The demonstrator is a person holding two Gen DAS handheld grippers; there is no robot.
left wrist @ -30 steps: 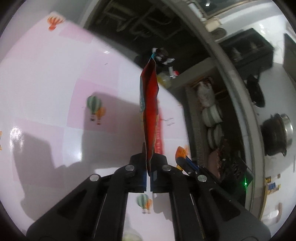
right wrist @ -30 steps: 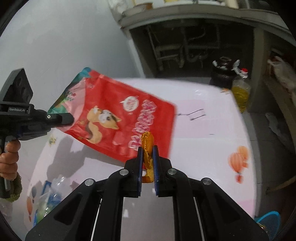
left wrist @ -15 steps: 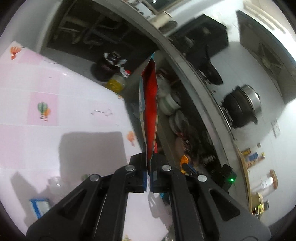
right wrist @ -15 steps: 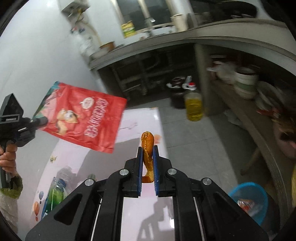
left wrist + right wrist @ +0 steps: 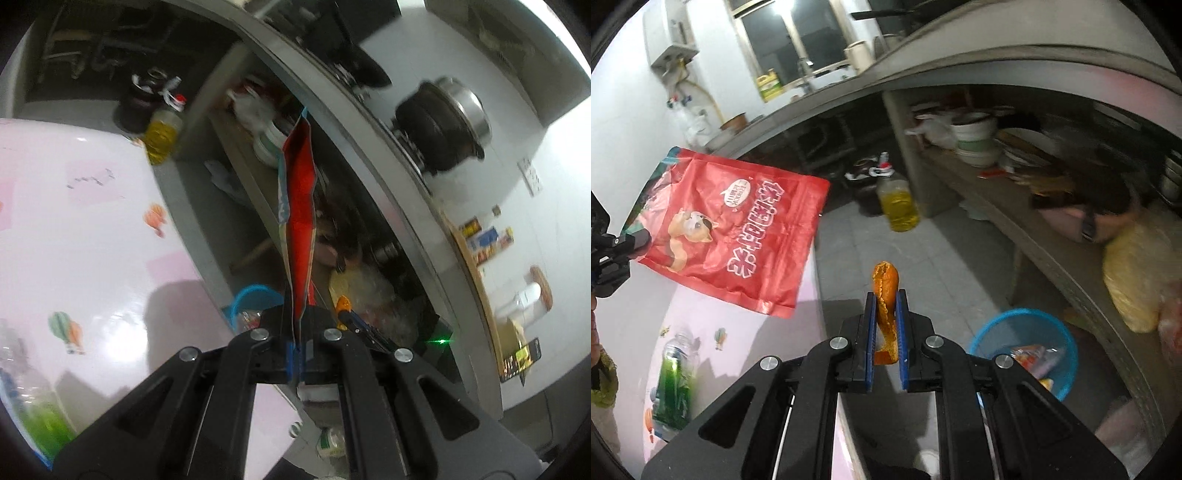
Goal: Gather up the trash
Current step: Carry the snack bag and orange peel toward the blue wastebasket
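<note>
My left gripper point(image 5: 297, 347) is shut on the bottom corner of a red snack bag point(image 5: 299, 221), which stands up edge-on in the left wrist view. From the right wrist view the red snack bag point(image 5: 735, 229) hangs flat in the air at the left, with the left gripper point(image 5: 646, 236) pinching its corner. My right gripper point(image 5: 885, 306) is shut on a curled orange peel point(image 5: 884, 295), held above the table's edge. A blue trash basket point(image 5: 1023, 347) with wrappers inside stands on the floor, lower right of the peel. The blue trash basket point(image 5: 251, 295) peeks past the table edge.
The pink table point(image 5: 74, 240) carries a green bottle point(image 5: 674, 387). A yellow oil bottle point(image 5: 899, 203) stands on the tiled floor. A long low shelf point(image 5: 997, 192) holds stacked bowls point(image 5: 975, 144) and a yellow bag point(image 5: 1137, 277). A black pot point(image 5: 439, 125) sits on the counter.
Both grippers have swung off the table top toward its edge, each keeping its load. The floor, the shelf and the blue basket have come into view.
</note>
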